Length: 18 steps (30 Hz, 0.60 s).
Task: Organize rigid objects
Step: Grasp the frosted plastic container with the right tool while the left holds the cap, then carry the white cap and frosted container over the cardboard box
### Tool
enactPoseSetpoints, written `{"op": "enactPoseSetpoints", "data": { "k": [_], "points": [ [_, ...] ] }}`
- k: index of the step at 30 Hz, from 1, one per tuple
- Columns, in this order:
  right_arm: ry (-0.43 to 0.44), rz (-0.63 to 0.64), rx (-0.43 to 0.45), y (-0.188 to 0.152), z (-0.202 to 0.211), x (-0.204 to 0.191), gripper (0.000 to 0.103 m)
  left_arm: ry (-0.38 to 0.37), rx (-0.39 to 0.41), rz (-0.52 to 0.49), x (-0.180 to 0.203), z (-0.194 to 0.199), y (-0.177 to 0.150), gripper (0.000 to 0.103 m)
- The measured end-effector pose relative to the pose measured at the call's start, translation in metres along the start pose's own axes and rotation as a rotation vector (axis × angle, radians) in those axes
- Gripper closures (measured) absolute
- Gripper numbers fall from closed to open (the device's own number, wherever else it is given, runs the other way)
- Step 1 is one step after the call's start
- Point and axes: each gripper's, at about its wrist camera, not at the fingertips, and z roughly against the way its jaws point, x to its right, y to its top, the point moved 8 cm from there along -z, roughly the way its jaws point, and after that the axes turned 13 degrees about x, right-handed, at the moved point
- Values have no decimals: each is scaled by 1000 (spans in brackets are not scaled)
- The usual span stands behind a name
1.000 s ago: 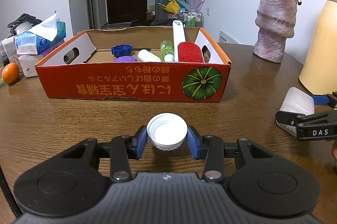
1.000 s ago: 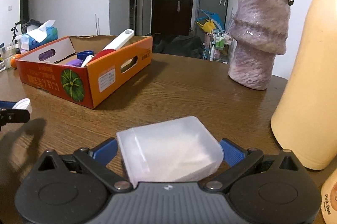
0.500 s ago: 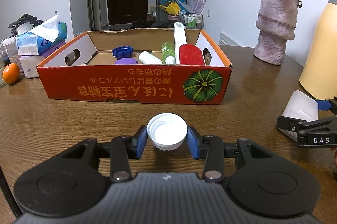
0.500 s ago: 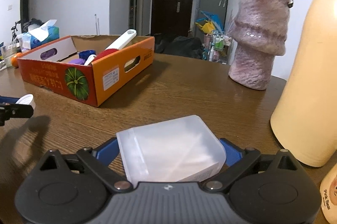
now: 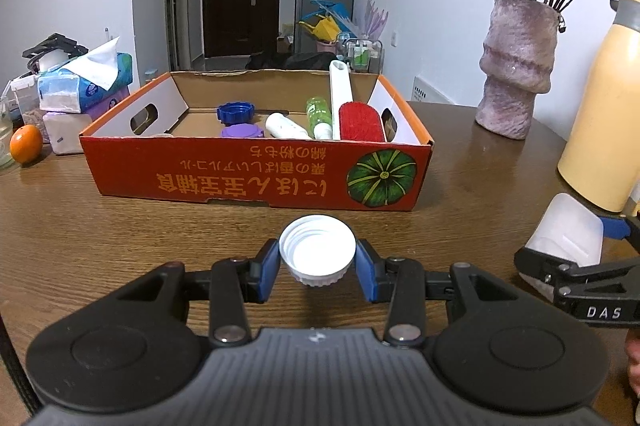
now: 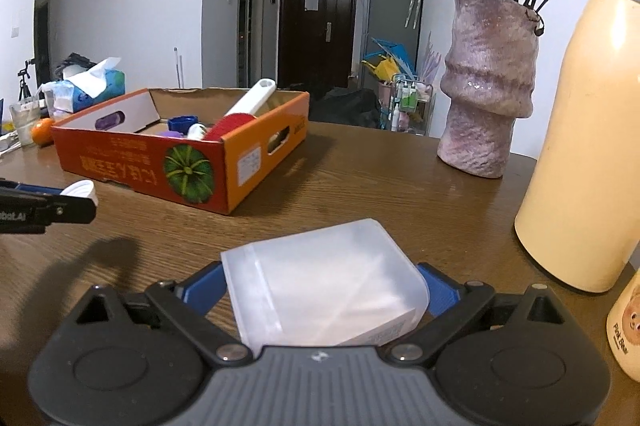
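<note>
Cardboard box [image 5: 256, 170]: red-orange, pale lettering, green striped pumpkin print. Inside: red brush [image 5: 360, 122], blue cap [image 5: 235, 113], purple cap [image 5: 241, 131], green bottle [image 5: 319, 112]. White ribbed cap [image 5: 317, 256]. Translucent white container [image 6: 324, 286]. Mottled mauve vase [image 5: 516, 66]. Cream-yellow flask [image 5: 604, 106]. Brown wood-grain tabletop [image 5: 100, 234].

Both grippers, left [image 5: 317, 262] and right [image 6: 324, 290], point slightly downward, jaws clamped on loads.
</note>
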Motion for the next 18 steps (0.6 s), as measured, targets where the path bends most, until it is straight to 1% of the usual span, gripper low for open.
{"op": "enactPoseSetpoints", "data": {
  "k": [9,18],
  "points": [
    [-15,-13,29,2,20,-30,4,-5,21,19,-15,19,3,62],
    [-27,-30,61,7,38,-61,4,6,43,35,-44,38,6,62]
  ]
}}
